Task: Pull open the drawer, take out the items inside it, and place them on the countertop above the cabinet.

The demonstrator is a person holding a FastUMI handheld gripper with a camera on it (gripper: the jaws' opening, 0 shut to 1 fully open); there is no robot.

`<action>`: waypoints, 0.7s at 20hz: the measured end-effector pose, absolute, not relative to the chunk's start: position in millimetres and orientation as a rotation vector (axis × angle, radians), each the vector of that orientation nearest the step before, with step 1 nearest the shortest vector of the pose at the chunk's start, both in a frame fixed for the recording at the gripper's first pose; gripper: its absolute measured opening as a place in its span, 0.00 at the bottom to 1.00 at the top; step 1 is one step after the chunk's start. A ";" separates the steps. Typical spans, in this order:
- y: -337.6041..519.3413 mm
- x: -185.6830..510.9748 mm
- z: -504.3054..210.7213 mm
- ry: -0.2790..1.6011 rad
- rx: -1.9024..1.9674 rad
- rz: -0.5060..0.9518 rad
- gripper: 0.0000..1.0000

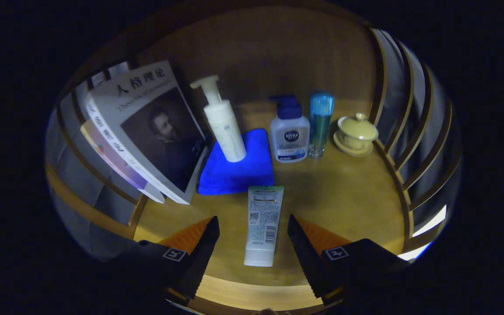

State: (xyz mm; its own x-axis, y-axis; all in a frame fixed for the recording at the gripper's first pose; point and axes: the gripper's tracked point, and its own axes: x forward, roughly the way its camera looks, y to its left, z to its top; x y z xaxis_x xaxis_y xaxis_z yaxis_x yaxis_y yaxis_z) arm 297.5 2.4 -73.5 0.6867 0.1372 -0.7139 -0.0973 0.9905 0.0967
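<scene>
The tool [253, 238] stands with its fingers apart, gripping nothing. A tube [261, 224] lies flat on the wooden counter [348, 197], its lower half between the fingers and its cap end nearest the tool. The tube is pale, with a green top band, printed text and a white cap. It is probably light, soft-walled and slightly slick; grip across the body just above the cap, where it is stiffest. Beyond it lies a blue cloth [234, 170] carrying a white pump bottle [223, 122].
</scene>
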 end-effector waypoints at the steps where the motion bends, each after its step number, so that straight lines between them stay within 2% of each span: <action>1: 1.0 294.3 -63.4 0.762 0.024 0.130 0.98; 9: 20.2 220.0 -1.2 0.445 0.008 0.187 0.98; 14: 21.8 165.5 17.3 0.219 0.001 0.163 0.98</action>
State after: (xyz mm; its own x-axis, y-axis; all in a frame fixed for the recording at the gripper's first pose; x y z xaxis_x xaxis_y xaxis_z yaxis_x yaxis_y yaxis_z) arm 165.5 21.8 17.3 0.9629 0.1612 -0.2164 -0.1609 0.9868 0.0190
